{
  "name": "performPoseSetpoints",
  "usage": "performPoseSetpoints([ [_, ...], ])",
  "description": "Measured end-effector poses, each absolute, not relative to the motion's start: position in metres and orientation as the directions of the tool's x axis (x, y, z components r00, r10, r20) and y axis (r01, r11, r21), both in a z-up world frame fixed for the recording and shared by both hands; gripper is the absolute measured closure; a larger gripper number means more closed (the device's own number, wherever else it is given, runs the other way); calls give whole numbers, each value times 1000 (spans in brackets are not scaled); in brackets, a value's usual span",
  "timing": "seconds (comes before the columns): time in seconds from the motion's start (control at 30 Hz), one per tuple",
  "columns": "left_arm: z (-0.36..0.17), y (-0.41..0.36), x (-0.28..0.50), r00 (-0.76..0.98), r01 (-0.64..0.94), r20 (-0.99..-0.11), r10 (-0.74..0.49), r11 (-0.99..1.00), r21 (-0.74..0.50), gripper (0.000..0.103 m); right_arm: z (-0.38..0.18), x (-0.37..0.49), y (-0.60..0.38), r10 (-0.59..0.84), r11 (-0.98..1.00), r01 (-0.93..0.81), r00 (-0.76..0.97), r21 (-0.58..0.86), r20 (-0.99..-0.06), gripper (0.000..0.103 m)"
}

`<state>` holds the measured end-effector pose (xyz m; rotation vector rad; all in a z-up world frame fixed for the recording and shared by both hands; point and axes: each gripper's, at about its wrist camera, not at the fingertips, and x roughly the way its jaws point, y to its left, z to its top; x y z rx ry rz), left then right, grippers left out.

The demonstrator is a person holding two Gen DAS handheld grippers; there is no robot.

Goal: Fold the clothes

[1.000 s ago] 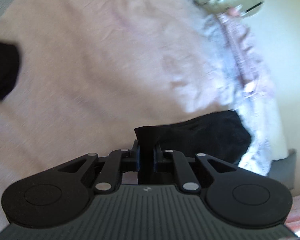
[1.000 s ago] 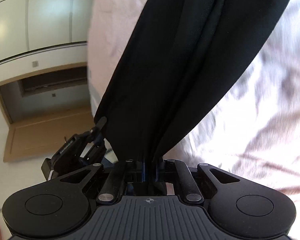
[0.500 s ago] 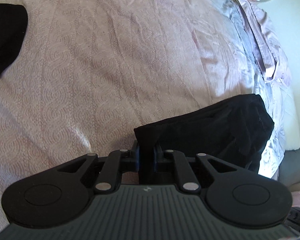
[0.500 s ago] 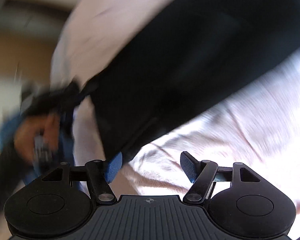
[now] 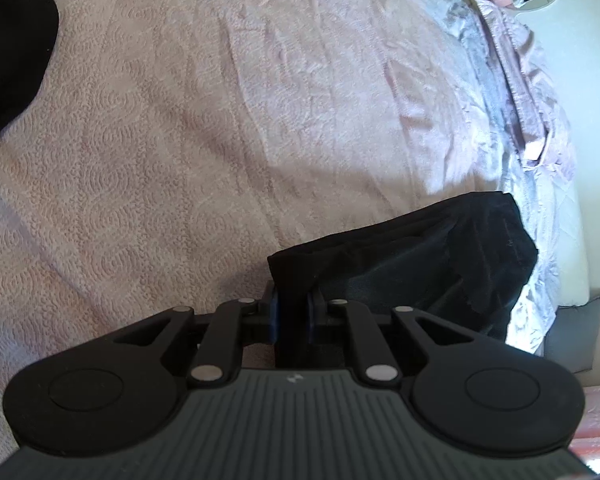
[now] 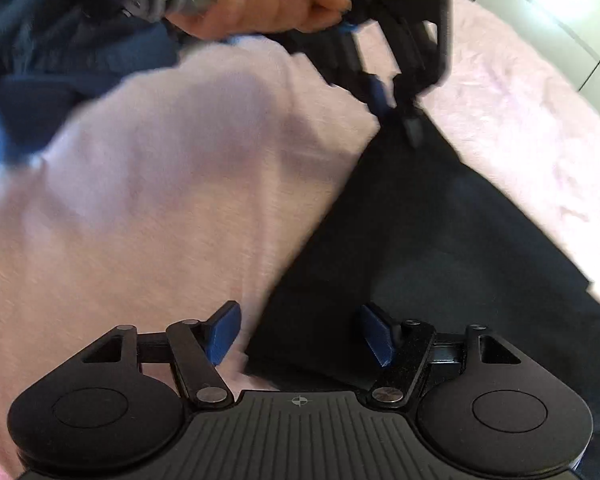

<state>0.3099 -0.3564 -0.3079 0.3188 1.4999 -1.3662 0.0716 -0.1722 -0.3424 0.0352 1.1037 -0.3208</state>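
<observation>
Black garment (image 6: 420,248) lies on the pink bedspread (image 5: 220,140), lower right of the left view, one corner clamped in the left gripper (image 5: 292,312). Right gripper (image 6: 300,332) hovers with fingers apart, probably over an edge; close squarely before lifting.

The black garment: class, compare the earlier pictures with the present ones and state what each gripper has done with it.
The right gripper, shut on the black garment a second ago, has opened and let it go; the cloth, which hung from it, now lies spread on the pink bedspread. The left gripper stays shut on the garment's corner, and the second dark cloth has not moved.
</observation>
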Motion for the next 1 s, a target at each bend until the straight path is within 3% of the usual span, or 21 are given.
performPoseSetpoints([
  [0.07,-301,-355,309,-435,757,-789,-433,299,-581,93,-334,63,-176,-230,952,285,423,-112,-877,37],
  [0.1,-296,-356,308,-437,760,-787,-437,290,-582,93,-330,59,-177,-226,951,292,429,-102,-875,45],
  [0.2,-278,-359,302,-446,769,-776,-446,252,-588,94,-318,46,-183,-215,948,311,449,-73,-867,87],
  [0.37,-234,-370,292,-465,762,-739,-487,204,-614,94,-283,20,-214,-149,908,409,519,91,-841,92],
  [0.57,-175,-410,254,-489,715,-676,-552,190,-673,94,-219,-49,-277,-100,749,539,667,386,-738,92],
  [0.8,-123,-500,155,-538,691,-632,-558,137,-709,91,-165,-158,-359,-263,640,638,706,428,-658,92],
  [1.0,-140,-589,34,-534,733,-668,-519,110,-671,91,-167,-261,-444,-330,562,683,702,466,-631,92],
])
